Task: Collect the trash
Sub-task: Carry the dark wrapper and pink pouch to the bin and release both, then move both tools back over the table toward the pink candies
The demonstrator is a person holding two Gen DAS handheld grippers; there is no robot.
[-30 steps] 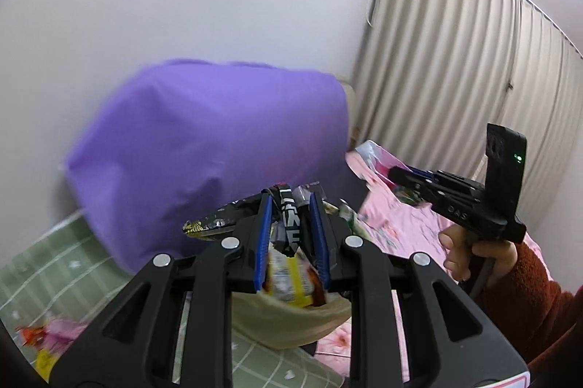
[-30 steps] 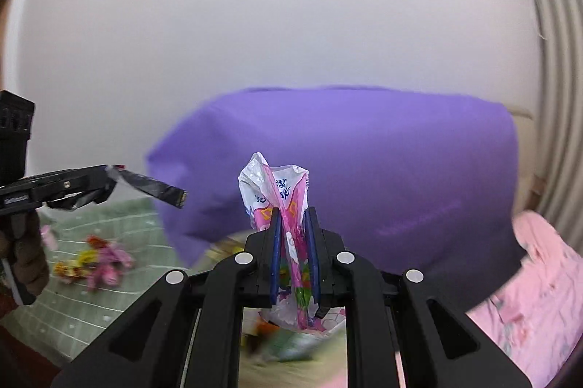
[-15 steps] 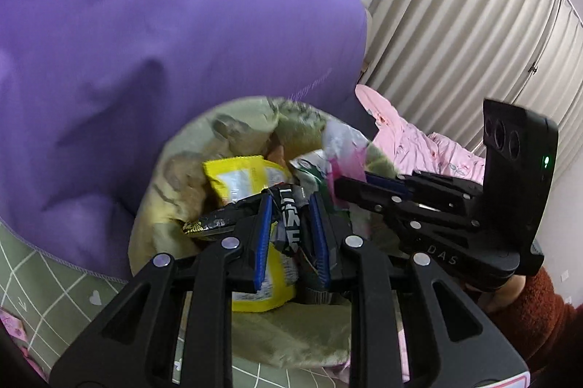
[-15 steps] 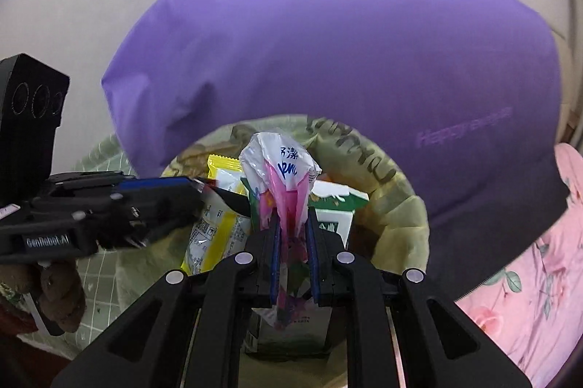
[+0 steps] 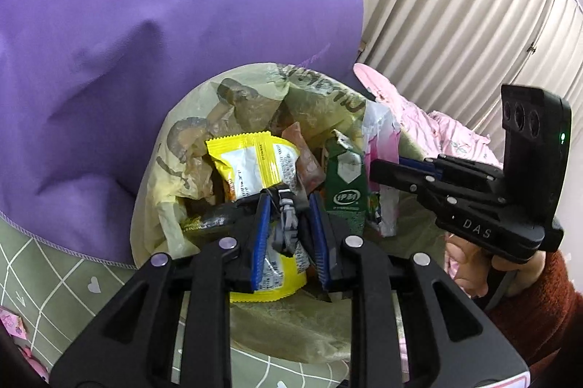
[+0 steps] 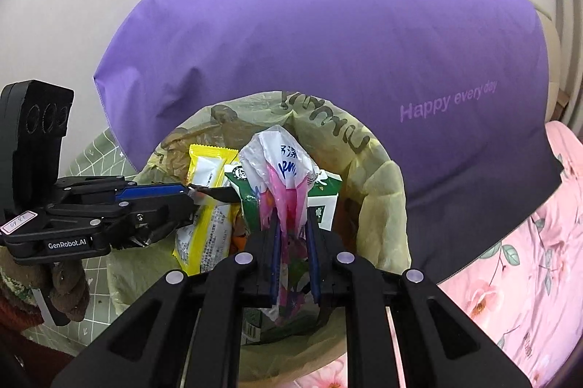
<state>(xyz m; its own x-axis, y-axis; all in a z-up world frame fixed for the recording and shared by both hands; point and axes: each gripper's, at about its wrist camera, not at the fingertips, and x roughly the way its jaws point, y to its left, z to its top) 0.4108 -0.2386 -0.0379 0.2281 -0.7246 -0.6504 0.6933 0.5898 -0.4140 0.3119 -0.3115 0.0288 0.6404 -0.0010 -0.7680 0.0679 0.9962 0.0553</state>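
Trash bin [image 5: 160,169]: yellow wrapper [image 5: 255,165], green carton [image 5: 344,183] inside.

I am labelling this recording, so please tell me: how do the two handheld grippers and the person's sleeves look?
Both are black plastic with silver rivets and blue-padded fingers. The left gripper reads "GenRobot.AI" and bears a small pink-edged sticker; a brownish knitted cuff over a rust-red sleeve shows behind it. The right gripper reads "DAS", has an upright black block with a green light, and a rust-red sleeve.

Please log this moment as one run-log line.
left claw: grips dark wrapper | right claw: grips pink-white wrapper | both over trash bag
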